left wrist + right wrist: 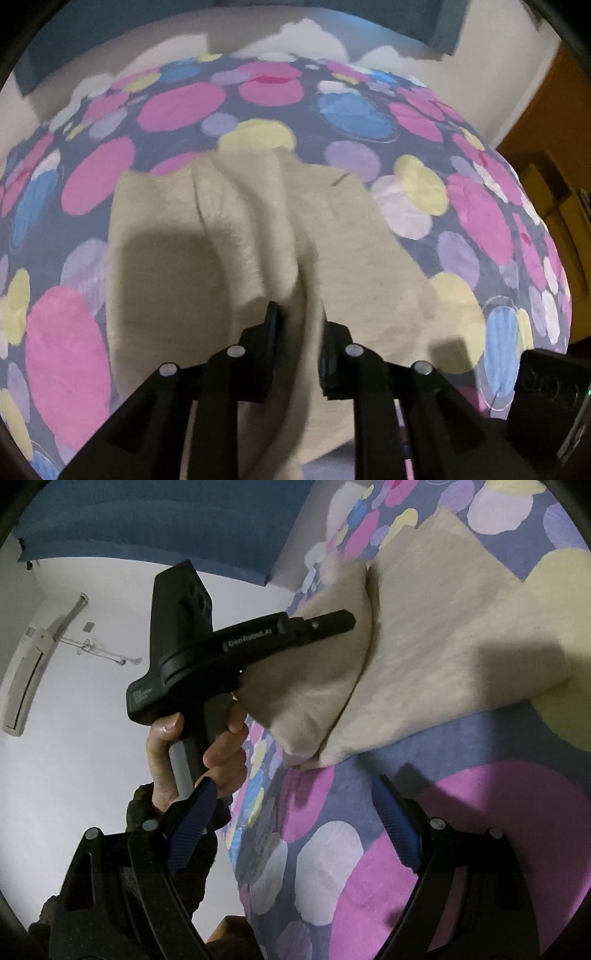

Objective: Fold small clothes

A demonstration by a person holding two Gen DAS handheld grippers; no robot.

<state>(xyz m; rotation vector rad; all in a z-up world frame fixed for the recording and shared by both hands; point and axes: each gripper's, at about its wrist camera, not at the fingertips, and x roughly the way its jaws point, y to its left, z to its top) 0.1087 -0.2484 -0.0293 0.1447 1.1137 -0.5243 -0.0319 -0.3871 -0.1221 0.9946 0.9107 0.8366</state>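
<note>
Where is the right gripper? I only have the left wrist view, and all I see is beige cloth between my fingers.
Observer: In the right wrist view, the right gripper is over the spotted bedspread, with its jaws wide and nothing between them.
Operator: Is it touching the cloth?
Observer: No. The beige cloth lies beyond its fingertips, apart from them.
Operator: Is my left grip lifting anything?
Observer: Yes. Seen side-on, the left gripper holds a fold of the cloth raised off the bed, and the fold sags beneath it.
</note>
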